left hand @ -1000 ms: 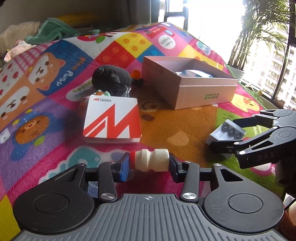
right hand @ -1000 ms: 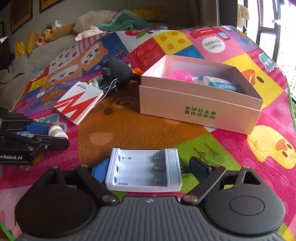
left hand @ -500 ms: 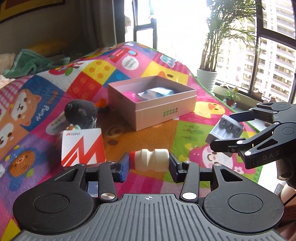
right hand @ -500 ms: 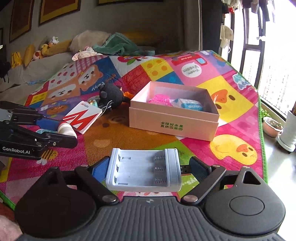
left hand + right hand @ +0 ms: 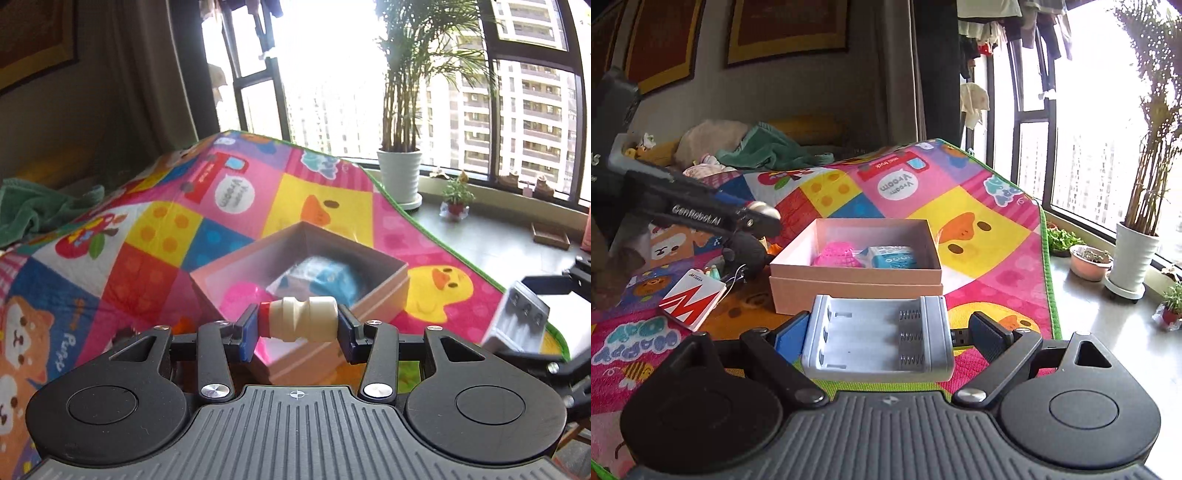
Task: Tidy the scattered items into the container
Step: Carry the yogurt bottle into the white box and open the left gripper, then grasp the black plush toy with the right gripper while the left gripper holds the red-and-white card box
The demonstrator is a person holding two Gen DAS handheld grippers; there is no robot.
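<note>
The left tool (image 5: pixel 297 325) is clamped on a cream spool-shaped piece (image 5: pixel 301 324) with a red end, held crosswise between its blue pads and raised above the near corner of the pink cardboard box (image 5: pixel 384 291). The box sits open on the colourful play mat (image 5: pixel 332 199), and inside it lie a pink mesh item (image 5: pixel 836 256) and a blue-and-white packet (image 5: pixel 892 258), side by side. The right tool (image 5: pixel 882 338) grips a pale grey battery charger (image 5: pixel 877 339) by its two short ends, slots facing up with the springs on the right; it is held just in front of the box's near wall. In the left wrist view that charger (image 5: pixel 517 317) shows at the right edge, off to the side of the box. Left of the box on the mat rest a dark plush toy (image 5: pixel 748 249) and, nearer, a white card with a red M (image 5: pixel 690 302), close to each other. A potted palm (image 5: pixel 1137 251) stands by the window beyond the mat's green edge.
</note>
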